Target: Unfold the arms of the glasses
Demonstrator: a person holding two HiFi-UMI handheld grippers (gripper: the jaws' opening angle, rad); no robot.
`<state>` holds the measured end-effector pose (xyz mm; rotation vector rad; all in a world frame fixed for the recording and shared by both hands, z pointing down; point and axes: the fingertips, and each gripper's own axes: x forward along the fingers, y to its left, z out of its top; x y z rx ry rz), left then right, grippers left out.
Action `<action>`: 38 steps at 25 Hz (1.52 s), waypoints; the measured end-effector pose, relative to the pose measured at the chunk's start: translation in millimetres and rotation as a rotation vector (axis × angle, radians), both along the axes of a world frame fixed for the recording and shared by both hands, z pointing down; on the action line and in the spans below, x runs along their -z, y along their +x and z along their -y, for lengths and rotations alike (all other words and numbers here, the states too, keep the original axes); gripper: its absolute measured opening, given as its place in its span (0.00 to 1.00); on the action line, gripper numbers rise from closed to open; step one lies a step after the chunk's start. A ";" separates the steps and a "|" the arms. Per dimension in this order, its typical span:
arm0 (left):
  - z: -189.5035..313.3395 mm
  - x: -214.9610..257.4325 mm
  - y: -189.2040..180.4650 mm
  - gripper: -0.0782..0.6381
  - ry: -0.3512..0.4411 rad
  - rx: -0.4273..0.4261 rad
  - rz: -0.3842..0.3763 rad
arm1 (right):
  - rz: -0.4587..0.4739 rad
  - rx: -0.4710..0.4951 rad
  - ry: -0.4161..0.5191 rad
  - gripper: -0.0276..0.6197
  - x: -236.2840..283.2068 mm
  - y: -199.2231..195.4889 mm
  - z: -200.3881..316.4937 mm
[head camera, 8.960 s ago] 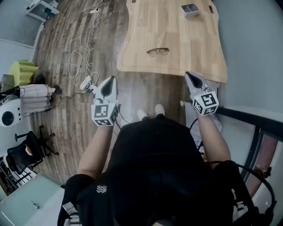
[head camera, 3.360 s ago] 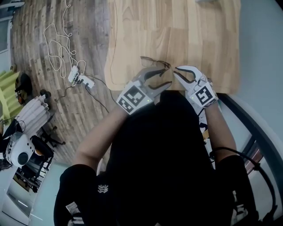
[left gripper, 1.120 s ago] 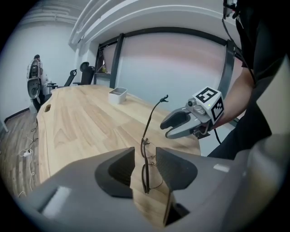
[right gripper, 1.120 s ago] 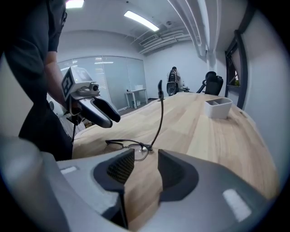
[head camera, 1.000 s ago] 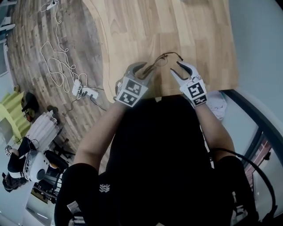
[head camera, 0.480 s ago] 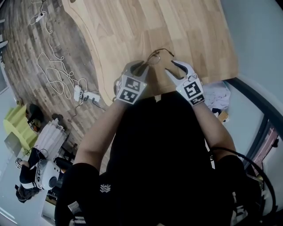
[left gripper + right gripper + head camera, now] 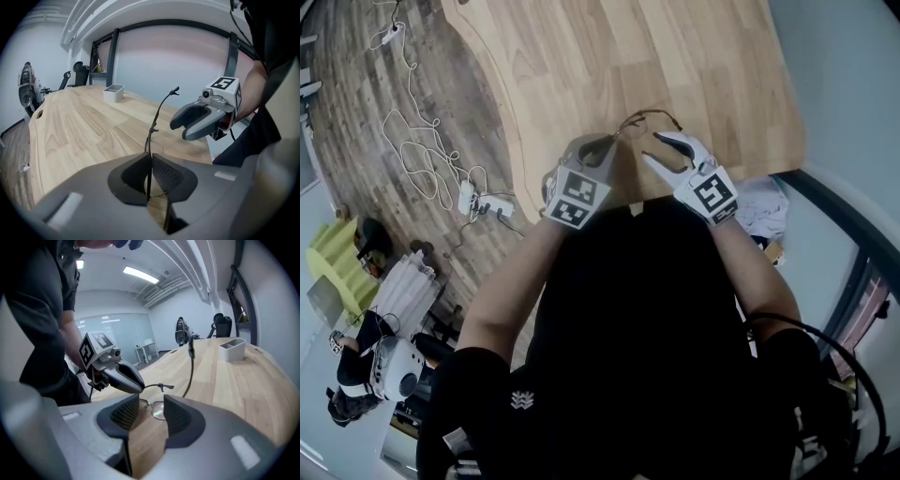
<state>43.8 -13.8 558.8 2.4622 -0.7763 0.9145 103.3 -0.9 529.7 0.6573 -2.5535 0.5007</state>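
Observation:
Thin wire-framed glasses lie near the front edge of the wooden table. My left gripper is at their left end, its jaws closing with the thin frame pinched between the pads. One temple arm sticks up and away from that grip. My right gripper hovers just right of the glasses, open, with nothing between its fingers. In the right gripper view a lens shows beyond the gap of the right gripper, and the left gripper lies to the left of it.
A small grey tray stands far back on the table, the same grey tray showing in the right gripper view. The table's front edge runs just below both grippers. On the floor to the left lie cables and a power strip.
The left jaws have narrowed from wide apart to pinching the glasses frame. The right gripper has lifted slightly and stays open.

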 end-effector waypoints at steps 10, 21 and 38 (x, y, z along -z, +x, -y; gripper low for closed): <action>-15.2 14.1 -4.1 0.15 0.036 -0.009 -0.076 | 0.101 0.008 -0.044 0.36 20.1 -30.7 17.8; -19.8 14.6 -18.6 0.15 0.047 0.013 -0.089 | 0.140 0.104 -0.025 0.36 38.9 -61.6 5.7; -34.8 45.0 -58.7 0.24 0.138 0.131 -0.148 | 0.128 0.184 0.001 0.36 50.4 -81.5 -7.8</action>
